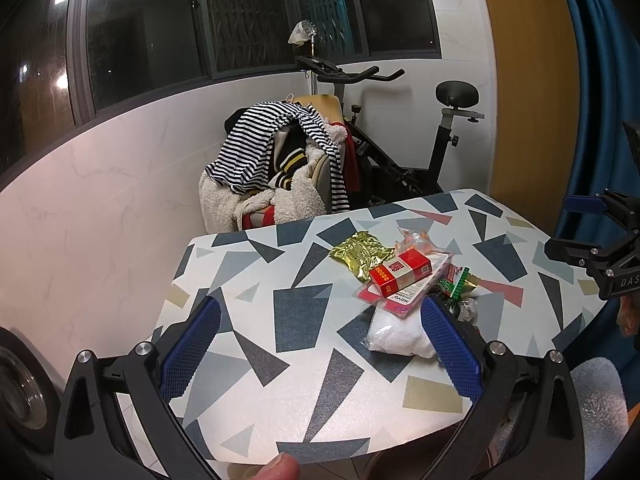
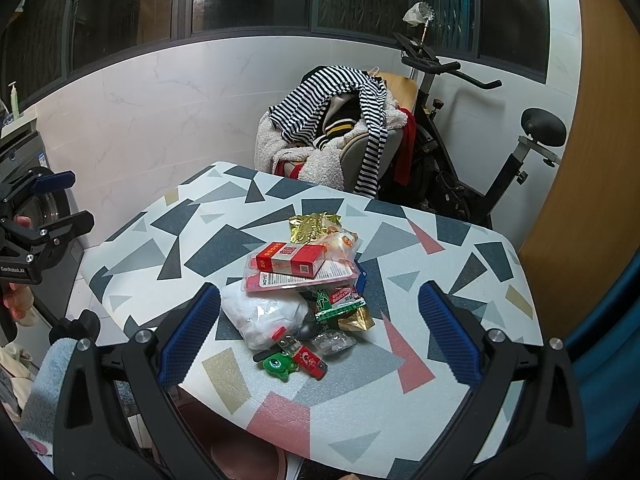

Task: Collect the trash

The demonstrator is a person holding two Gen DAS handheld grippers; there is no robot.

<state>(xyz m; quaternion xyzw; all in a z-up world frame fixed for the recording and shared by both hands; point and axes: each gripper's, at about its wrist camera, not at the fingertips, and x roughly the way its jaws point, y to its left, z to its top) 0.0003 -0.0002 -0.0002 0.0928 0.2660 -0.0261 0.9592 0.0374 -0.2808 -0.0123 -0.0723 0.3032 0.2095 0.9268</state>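
Your left gripper [image 1: 320,344] hangs over the near edge of a table [image 1: 288,420] covered in a grey, navy, pink and tan triangle print, its blue-padded jaws spread wide with nothing between them. Your right gripper [image 2: 319,332] hovers over the same table from the other side, jaws likewise spread wide and empty, with the trash pile framed between its fingers but not touched.

The trash sits in one heap near the middle of the table. A red carton [image 2: 290,259] lies on top of a clear blister pack [image 2: 304,278], with a crumpled gold foil wrapper [image 2: 312,226] at the far end of the heap. Nearer to you, a white plastic bag [image 2: 264,316] rests beside a green-and-red snack wrapper [image 2: 338,302]. At the near end of the pile lie a small red object [image 2: 310,362], a green round toy [image 2: 276,366] and a scrap of clear plastic [image 2: 334,340].

Beyond the table, a chair heaped with clothes [image 1: 276,160], a striped shirt uppermost, stands against the white tiled wall, with an exercise bike [image 1: 440,136] to its right under dark windows. A fingertip [image 1: 280,470] shows at the bottom edge of the left wrist view.
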